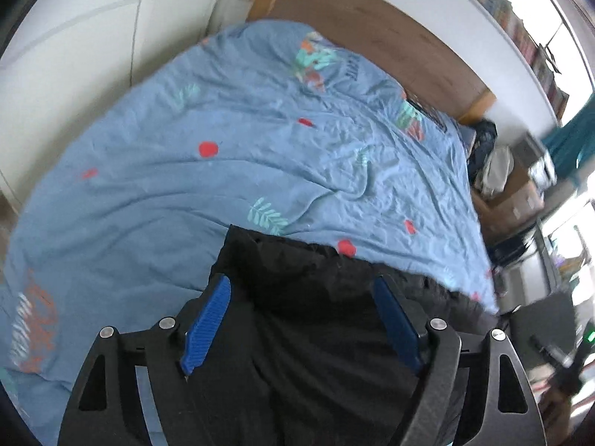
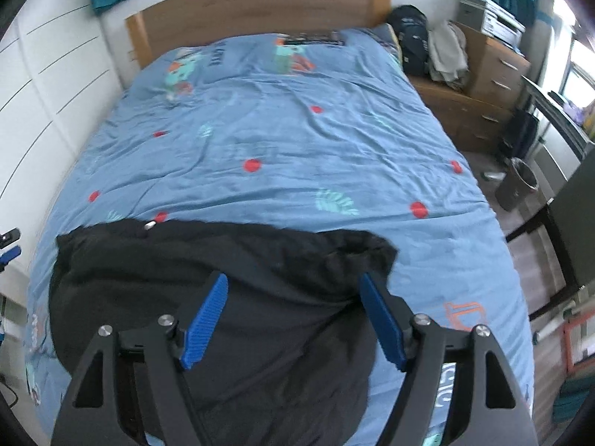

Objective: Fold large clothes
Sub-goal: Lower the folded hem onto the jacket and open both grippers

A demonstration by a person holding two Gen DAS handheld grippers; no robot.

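My left gripper (image 1: pixel 301 286) and right gripper (image 2: pixel 293 282) hover wide open, empty, over the black garment (image 2: pixel 223 297) on the bed (image 2: pixel 279 148). Next, I judge, pinch an edge to fold.

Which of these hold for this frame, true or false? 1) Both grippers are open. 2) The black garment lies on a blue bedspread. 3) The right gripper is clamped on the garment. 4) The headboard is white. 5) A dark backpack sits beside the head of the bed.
1) True: the left gripper and right gripper both have their fingers spread apart.
2) True: the black garment lies on the blue bedspread.
3) False: its jaws stand wide, nothing pinched between them.
4) False: the headboard is brown wood.
5) True: the backpack sits there, next to a wooden dresser.
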